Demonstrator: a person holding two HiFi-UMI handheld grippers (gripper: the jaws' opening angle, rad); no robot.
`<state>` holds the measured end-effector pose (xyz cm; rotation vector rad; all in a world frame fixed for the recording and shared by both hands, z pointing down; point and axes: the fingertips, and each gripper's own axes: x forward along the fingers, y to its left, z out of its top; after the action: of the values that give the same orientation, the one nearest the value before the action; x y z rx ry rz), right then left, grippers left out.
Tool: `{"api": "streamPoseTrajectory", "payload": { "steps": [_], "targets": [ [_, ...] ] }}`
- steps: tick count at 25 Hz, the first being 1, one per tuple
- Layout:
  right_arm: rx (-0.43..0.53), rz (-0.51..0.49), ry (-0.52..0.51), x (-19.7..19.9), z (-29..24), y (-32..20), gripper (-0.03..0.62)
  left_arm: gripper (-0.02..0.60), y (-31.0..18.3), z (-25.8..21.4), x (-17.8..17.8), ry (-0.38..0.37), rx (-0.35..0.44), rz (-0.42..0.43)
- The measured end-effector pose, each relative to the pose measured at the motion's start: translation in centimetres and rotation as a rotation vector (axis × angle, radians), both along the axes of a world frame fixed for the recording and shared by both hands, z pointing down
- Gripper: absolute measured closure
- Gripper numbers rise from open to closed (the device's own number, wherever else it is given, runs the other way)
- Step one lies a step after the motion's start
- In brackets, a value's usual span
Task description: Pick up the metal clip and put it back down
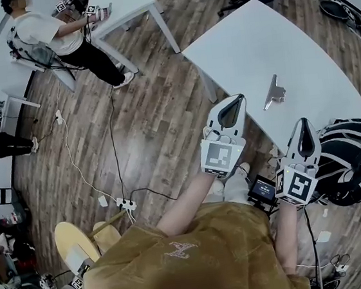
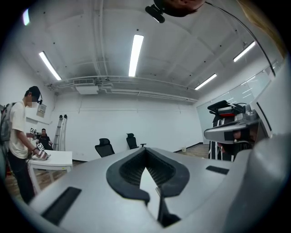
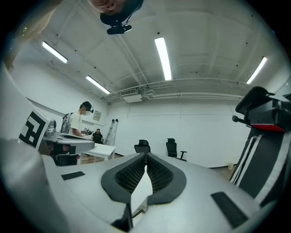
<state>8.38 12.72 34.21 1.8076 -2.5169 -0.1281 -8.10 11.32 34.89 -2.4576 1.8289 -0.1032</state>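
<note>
Head view: metal clip (image 1: 274, 92) lies on the white table (image 1: 298, 43); left claw (image 1: 236, 101) and right claw (image 1: 304, 126), clenched empty, near it.

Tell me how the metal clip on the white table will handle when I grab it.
The clip looks like bare grey metal, so probably stiff and a bit slippery. It is small and thin, so likely light. It lies on the smooth table, so a nudge may slide it.

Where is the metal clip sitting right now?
In the head view the metal clip lies on the white table, just right of the left gripper's tip and beyond the right gripper; neither touches it.
</note>
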Motion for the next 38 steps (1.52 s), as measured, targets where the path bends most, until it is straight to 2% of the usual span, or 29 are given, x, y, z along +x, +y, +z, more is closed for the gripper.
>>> {"api": "streamPoseTrajectory", "payload": {
  "steps": [10,17,31,35,38],
  "targets": [
    [-0.018,-0.042,-0.021,1.0,0.1,-4.1,0.59,0.575,-3.9,-0.3,1.3,-0.016,-0.002,-0.019],
    [-0.072,-0.017,-0.027,1.8,1.6,-5.9,0.589,0.575,-6.5,0.0,2.2,-0.014,-0.009,0.011],
    [-0.152,0.078,-0.009,1.2,4.2,-11.6,0.588,0.575,-14.2,3.0,2.5,0.051,-0.068,0.118],
    [-0.185,0.107,0.023,1.6,5.2,-13.3,0.588,0.575,-16.1,3.8,2.6,0.024,-0.071,0.161],
    [-0.189,0.116,0.009,2.5,5.5,-14.3,0.588,0.575,-17.3,4.8,3.0,0.026,-0.079,0.176]
  ]
}}
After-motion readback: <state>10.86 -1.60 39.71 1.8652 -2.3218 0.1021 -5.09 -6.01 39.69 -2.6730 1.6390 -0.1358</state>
